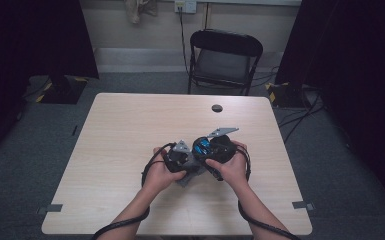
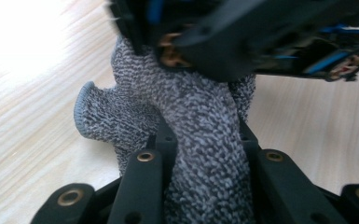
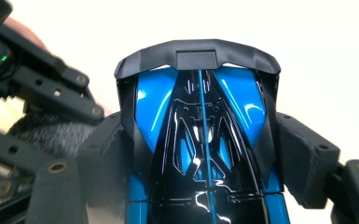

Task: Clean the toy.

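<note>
We see a pale wooden table (image 1: 130, 130) on grey carpet (image 1: 25, 150). A dark round grommet (image 1: 217, 108) sits in its far side. A grey knit cloth (image 2: 200, 135) rests on the wood near our edge, mid-table.

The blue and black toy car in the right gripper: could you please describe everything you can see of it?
The toy car has a glossy body, bright blue panels flanking a black centre with a thin blue stripe, and a matte black rear wing on top in the right gripper view. It looks like plastic. The right gripper holds it between its jaws, pads pressing both sides, above the wooden table. Beside it, the left gripper is clamped on a grey knitted cloth close to the car.
</note>
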### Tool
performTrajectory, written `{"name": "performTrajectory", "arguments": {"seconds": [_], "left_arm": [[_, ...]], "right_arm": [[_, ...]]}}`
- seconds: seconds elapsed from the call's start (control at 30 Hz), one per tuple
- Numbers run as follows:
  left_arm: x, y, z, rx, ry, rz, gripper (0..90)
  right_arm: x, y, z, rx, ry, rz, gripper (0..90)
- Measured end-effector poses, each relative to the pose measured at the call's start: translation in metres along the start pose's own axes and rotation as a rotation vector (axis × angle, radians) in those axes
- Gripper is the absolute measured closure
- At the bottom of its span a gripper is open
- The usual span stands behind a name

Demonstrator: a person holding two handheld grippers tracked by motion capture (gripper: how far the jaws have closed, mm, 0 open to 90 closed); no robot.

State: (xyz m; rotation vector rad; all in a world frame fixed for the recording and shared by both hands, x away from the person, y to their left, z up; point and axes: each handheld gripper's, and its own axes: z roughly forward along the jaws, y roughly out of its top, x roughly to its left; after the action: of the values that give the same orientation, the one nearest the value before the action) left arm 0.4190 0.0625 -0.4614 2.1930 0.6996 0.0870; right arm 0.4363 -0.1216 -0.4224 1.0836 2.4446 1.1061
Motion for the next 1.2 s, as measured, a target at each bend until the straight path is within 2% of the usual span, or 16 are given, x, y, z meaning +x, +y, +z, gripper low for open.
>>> {"name": "performTrajectory", "arguments": {"seconds": [0.2, 0.57, 0.97, 1.2], "left_arm": [[-0.011, 0.002, 0.005, -0.001, -0.031, 0.027, 71.8], [-0.021, 0.0, 0.009, 0.014, -0.08, 0.068, 71.8], [-0.025, -0.001, 0.009, 0.016, -0.099, 0.09, 71.7], [-0.024, 0.0, 0.007, 0.009, -0.092, 0.09, 71.7]], "right_arm": [[0.0, 0.008, 0.002, -0.001, -0.01, 0.006, 26.0], [-0.002, 0.017, 0.009, 0.008, -0.029, 0.019, 26.0], [-0.004, 0.022, 0.01, 0.02, -0.039, 0.018, 26.0], [-0.002, 0.027, 0.009, 0.022, -0.039, 0.005, 26.0]]}}
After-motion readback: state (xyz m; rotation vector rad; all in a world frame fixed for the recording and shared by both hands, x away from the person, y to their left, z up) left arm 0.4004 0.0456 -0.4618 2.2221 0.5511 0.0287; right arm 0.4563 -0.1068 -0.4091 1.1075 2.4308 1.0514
